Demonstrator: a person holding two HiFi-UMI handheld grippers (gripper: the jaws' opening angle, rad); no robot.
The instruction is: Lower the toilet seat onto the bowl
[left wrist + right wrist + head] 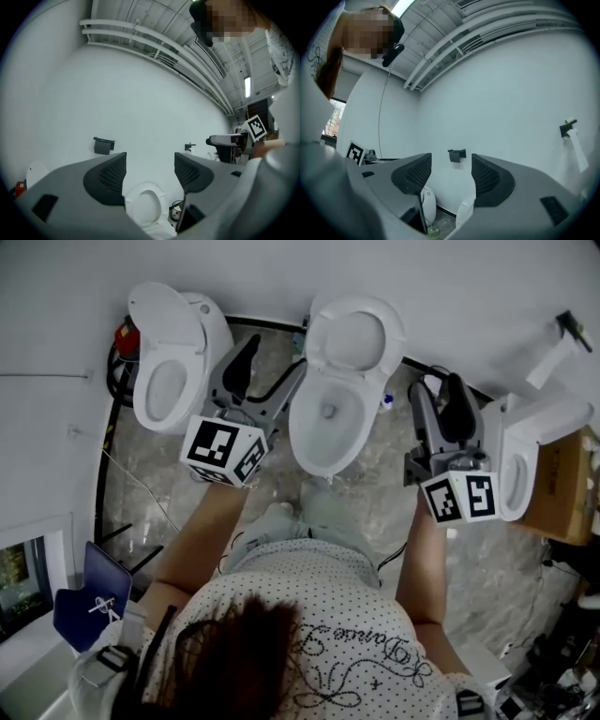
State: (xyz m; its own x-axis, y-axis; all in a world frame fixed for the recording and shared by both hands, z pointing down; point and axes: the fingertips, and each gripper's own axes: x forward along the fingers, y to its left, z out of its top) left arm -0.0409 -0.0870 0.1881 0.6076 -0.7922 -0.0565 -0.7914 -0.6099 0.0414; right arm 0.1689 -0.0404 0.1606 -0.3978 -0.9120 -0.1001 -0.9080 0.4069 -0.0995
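Observation:
The middle toilet's white seat (349,338) stands raised against the wall, above its open bowl (328,423). My left gripper (272,367) hangs open just left of that toilet and touches nothing. In the left gripper view, the raised seat (146,206) shows low between the spread jaws of the left gripper (150,171). My right gripper (441,395) is open too, to the right of the bowl, between it and the right-hand toilet. The jaws of the right gripper (451,173) frame a black wall holder (457,154) and hold nothing.
A second toilet (169,362) stands at the left and a third toilet (525,456) at the right, beside a cardboard box (562,484). A red object (127,338) sits in the left corner. A small bottle (386,401) is by the middle toilet. A paper roll (572,133) hangs on the wall.

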